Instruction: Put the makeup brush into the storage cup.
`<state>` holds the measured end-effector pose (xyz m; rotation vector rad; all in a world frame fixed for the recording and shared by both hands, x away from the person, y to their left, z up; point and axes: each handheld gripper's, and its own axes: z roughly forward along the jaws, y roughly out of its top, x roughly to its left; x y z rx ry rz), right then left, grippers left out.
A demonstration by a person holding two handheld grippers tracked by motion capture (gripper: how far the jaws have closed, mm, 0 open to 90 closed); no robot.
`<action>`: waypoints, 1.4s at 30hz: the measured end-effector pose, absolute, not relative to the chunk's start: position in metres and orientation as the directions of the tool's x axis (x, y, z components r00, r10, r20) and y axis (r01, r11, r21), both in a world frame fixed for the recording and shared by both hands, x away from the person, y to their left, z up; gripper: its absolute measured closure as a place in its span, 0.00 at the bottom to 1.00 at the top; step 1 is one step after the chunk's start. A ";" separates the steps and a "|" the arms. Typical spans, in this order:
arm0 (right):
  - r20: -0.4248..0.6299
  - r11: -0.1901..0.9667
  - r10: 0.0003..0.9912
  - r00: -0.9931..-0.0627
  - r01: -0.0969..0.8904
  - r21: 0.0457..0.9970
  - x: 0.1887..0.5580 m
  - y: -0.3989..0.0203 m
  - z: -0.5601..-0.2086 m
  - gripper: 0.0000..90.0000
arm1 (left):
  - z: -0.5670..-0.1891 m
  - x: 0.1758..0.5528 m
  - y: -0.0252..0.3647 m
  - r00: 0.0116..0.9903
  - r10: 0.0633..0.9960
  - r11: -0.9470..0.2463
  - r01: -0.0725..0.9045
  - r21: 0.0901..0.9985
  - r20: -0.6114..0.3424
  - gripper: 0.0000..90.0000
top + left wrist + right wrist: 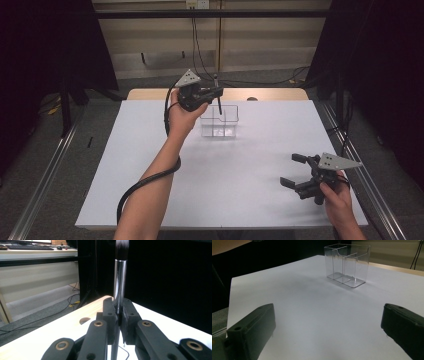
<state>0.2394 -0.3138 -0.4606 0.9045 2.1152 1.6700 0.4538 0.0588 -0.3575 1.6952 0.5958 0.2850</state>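
Observation:
A makeup brush [218, 102] with a chrome ferrule [119, 282] and dark bristles at the top stands nearly upright, and my left gripper [218, 92] is shut on it. Its jaws pinch the handle just below the ferrule, close-up at my left gripper [119, 313]. The brush's lower end hangs over a clear plastic container [220, 121] with dividers, at the table's far middle; whether it reaches inside I cannot tell. My right gripper [292, 170] rests low at the front right, open, with nothing between its jaws. Its view looks past my right gripper [328, 326] to the container [347, 265].
A white sheet [250, 165] covers the table; a strip of bare wood [280, 94] with a round hole runs along the far edge. Black curtains flank the table, and cables lie on the floor behind. The left gripper's cable trails along the forearm.

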 end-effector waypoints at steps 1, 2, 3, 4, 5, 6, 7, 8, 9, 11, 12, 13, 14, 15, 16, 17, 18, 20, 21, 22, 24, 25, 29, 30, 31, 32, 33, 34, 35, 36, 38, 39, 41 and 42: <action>0.147 0.127 0.636 -0.758 0.290 0.949 0.239 -0.314 -0.461 0.00 | -0.358 0.454 0.058 0.834 0.535 -0.112 0.230 0.967 -0.136 0.93; 0.147 0.127 0.635 -0.758 0.290 0.949 0.239 -0.314 -0.461 0.00 | -0.359 0.454 0.058 0.832 0.538 -0.110 0.232 0.967 -0.138 0.93; 0.147 0.127 0.634 -0.759 0.290 0.949 0.239 -0.314 -0.461 0.00 | -0.359 0.455 0.058 0.832 0.537 -0.108 0.232 0.967 -0.140 0.93; 0.146 0.129 0.633 -0.760 0.290 0.948 0.239 -0.314 -0.461 0.00 | -0.360 0.455 0.057 0.827 0.544 -0.106 0.234 0.966 -0.140 0.93; 0.146 0.129 0.633 -0.760 0.290 0.948 0.239 -0.313 -0.461 0.00 | -0.361 0.456 0.057 0.827 0.545 -0.107 0.234 0.966 -0.140 0.93; 0.146 0.130 0.633 -0.760 0.290 0.948 0.240 -0.313 -0.461 0.00 | -0.362 0.456 0.056 0.824 0.549 -0.108 0.235 0.966 -0.139 0.93; 0.146 0.130 0.633 -0.760 0.290 0.948 0.239 -0.313 -0.461 0.00 | -0.362 0.456 0.055 0.823 0.550 -0.107 0.238 0.965 -0.142 0.93; 0.146 0.130 0.632 -0.761 0.290 0.948 0.239 -0.313 -0.461 0.00 | -0.363 0.457 0.055 0.821 0.554 -0.109 0.236 0.966 -0.138 0.93; 0.146 0.130 0.631 -0.762 0.289 0.948 0.239 -0.313 -0.461 0.00 | -0.363 0.457 0.055 0.820 0.555 -0.109 0.237 0.965 -0.139 0.93; 0.145 0.130 0.631 -0.762 0.288 0.949 0.239 -0.313 -0.461 0.00 | -0.365 0.458 0.054 0.817 0.560 -0.109 0.239 0.965 -0.139 0.93; 0.145 0.130 0.631 -0.762 0.288 0.949 0.239 -0.313 -0.461 0.00 | -0.365 0.458 0.054 0.815 0.562 -0.109 0.240 0.965 -0.140 0.93; 0.145 0.130 0.631 -0.762 0.288 0.949 0.239 -0.313 -0.461 0.00 | -0.365 0.458 0.054 0.814 0.563 -0.109 0.242 0.964 -0.141 0.93; 0.146 0.130 0.630 -0.763 0.289 0.948 0.239 -0.313 -0.461 0.00 | -0.366 0.459 0.055 0.814 0.564 -0.111 0.240 0.964 -0.138 0.93; 0.146 0.130 0.631 -0.762 0.289 0.949 0.239 -0.313 -0.461 0.00 | -0.367 0.459 0.055 0.812 0.568 -0.110 0.241 0.964 -0.138 0.93; 0.145 0.130 0.630 -0.763 0.288 0.949 0.239 -0.313 -0.460 0.00 | -0.367 0.459 0.055 0.810 0.570 -0.111 0.242 0.964 -0.138 0.93; 0.146 0.128 0.631 -0.762 0.287 0.949 0.239 -0.314 -0.460 0.00 | -0.368 0.459 0.056 0.809 0.572 -0.113 0.242 0.964 -0.136 0.93; 0.145 0.127 0.631 -0.762 0.286 0.950 0.239 -0.314 -0.460 0.00 | -0.369 0.460 0.056 0.807 0.575 -0.116 0.242 0.963 -0.134 0.93; 0.146 0.125 0.632 -0.761 0.286 0.950 0.239 -0.314 -0.460 0.00 | -0.370 0.460 0.057 0.804 0.580 -0.113 0.243 0.963 -0.135 0.93; 0.145 0.126 0.633 -0.761 0.286 0.950 0.239 -0.314 -0.460 0.00 | -0.370 0.460 0.057 0.803 0.580 -0.111 0.246 0.963 -0.138 0.93; 0.147 0.125 0.633 -0.760 0.287 0.950 0.239 -0.315 -0.460 0.00 | -0.371 0.460 0.057 0.801 0.583 -0.117 0.245 0.963 -0.133 0.93; 0.145 0.126 0.632 -0.761 0.286 0.950 0.239 -0.315 -0.460 0.00 | -0.371 0.461 0.058 0.798 0.589 -0.120 0.245 0.962 -0.130 0.93; 0.144 0.126 0.632 -0.761 0.285 0.950 0.239 -0.314 -0.460 0.00 | -0.372 0.461 0.058 0.797 0.589 -0.117 0.246 0.962 -0.132 0.93; 0.143 0.128 0.629 -0.764 0.284 0.950 0.239 -0.314 -0.460 0.00 | -0.373 0.461 0.059 0.794 0.593 -0.115 0.247 0.962 -0.133 0.93; 0.143 0.129 0.629 -0.764 0.284 0.950 0.239 -0.314 -0.460 0.00 | -0.374 0.461 0.059 0.793 0.594 -0.114 0.249 0.962 -0.134 0.93; 0.142 0.130 0.630 -0.764 0.284 0.950 0.239 -0.314 -0.460 0.00 | -0.374 0.461 0.059 0.792 0.596 -0.115 0.247 0.962 -0.132 0.93; 0.144 0.129 0.629 -0.764 0.285 0.950 0.239 -0.314 -0.460 0.00 | -0.375 0.461 0.059 0.792 0.595 -0.113 0.246 0.963 -0.133 0.93; 0.142 0.130 0.629 -0.764 0.284 0.950 0.239 -0.314 -0.460 0.00 | -0.375 0.461 0.059 0.792 0.595 -0.111 0.249 0.962 -0.136 0.93; 0.141 0.132 0.629 -0.764 0.284 0.950 0.239 -0.314 -0.460 0.00 | -0.375 0.461 0.059 0.791 0.597 -0.114 0.248 0.962 -0.133 0.93; 0.142 0.129 0.629 -0.764 0.283 0.950 0.239 -0.314 -0.460 0.00 | -0.376 0.461 0.059 0.791 0.597 -0.114 0.248 0.962 -0.133 0.93; 0.141 0.130 0.630 -0.764 0.283 0.950 0.239 -0.314 -0.459 0.00 | -0.376 0.461 0.059 0.791 0.597 -0.113 0.249 0.962 -0.134 0.93; 0.142 0.129 0.630 -0.763 0.284 0.950 0.239 -0.314 -0.459 0.00 | -0.377 0.461 0.058 0.791 0.598 -0.117 0.248 0.962 -0.131 0.93; 0.143 0.129 0.630 -0.763 0.284 0.950 0.239 -0.314 -0.459 0.00 | -0.377 0.461 0.058 0.791 0.598 -0.118 0.248 0.962 -0.130 0.93; 0.142 0.130 0.629 -0.764 0.284 0.950 0.239 -0.314 -0.460 0.00 | -0.378 0.461 0.058 0.789 0.601 -0.117 0.249 0.961 -0.131 0.93; 0.142 0.130 0.630 -0.764 0.284 0.950 0.239 -0.314 -0.460 0.00 | -0.378 0.461 0.058 0.789 0.601 -0.117 0.249 0.961 -0.131 0.93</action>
